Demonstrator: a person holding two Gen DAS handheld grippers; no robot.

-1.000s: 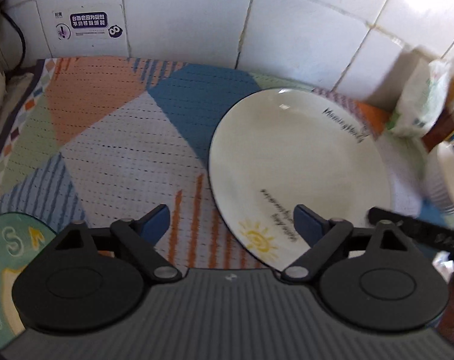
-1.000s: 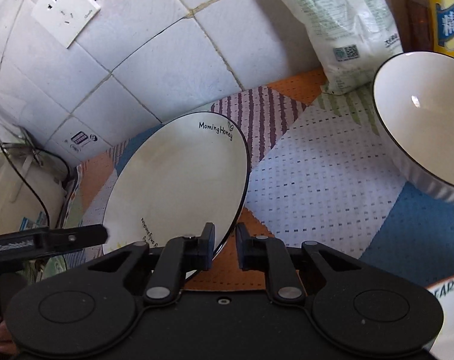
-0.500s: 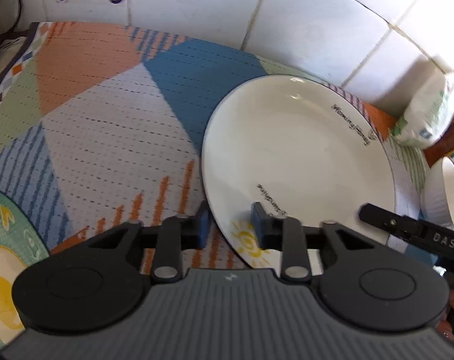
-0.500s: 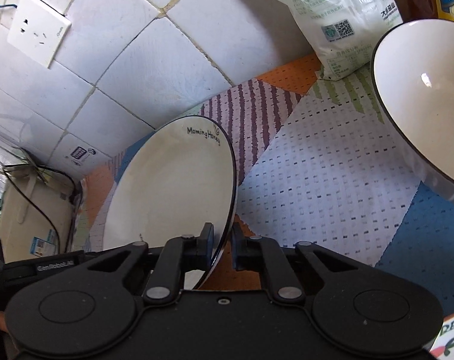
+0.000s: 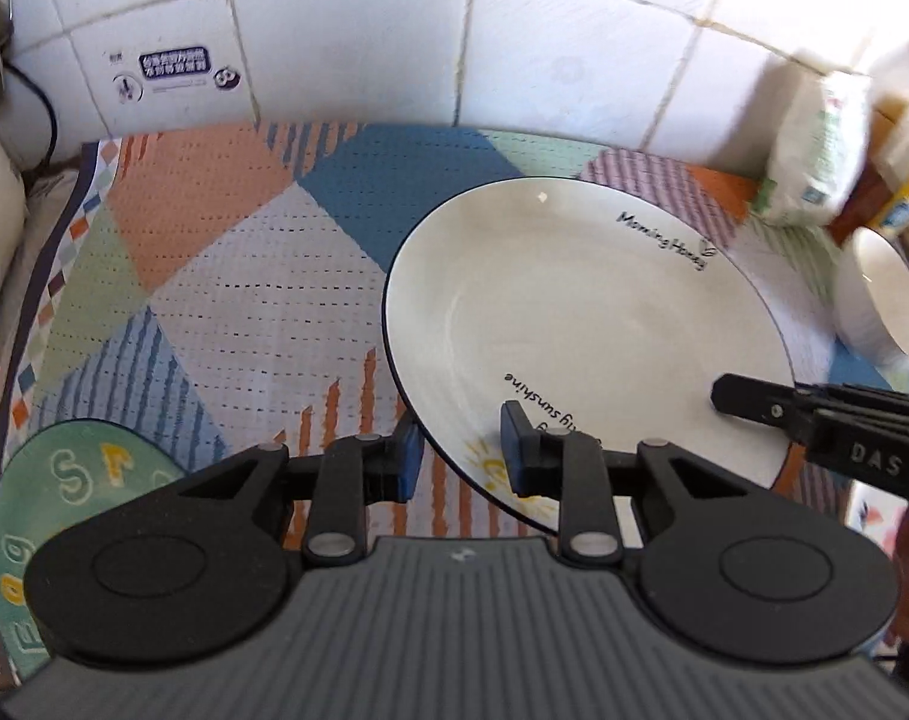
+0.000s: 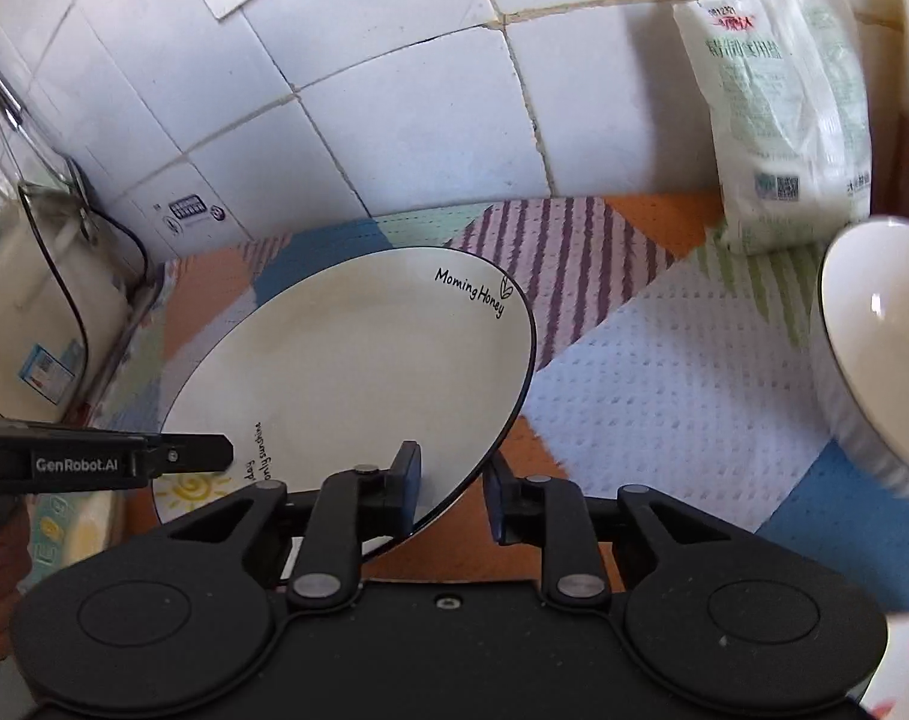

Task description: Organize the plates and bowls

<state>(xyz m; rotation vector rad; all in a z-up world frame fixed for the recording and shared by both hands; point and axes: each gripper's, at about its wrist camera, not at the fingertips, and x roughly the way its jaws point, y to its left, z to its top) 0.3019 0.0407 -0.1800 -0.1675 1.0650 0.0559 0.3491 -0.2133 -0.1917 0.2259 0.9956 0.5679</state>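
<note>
Both hand-held grippers straddle plate (image 5: 574, 312) rim: left (image 5: 461, 447) pinching, right (image 6: 452, 480) just opening, bowl (image 6: 874, 348) cropped.

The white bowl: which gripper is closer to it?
Right. The right gripper, jaws just opening around the rim of the plate, sits on the side nearest the bowl; the left gripper, jaws just closing on that rim, is farther along it.
</note>
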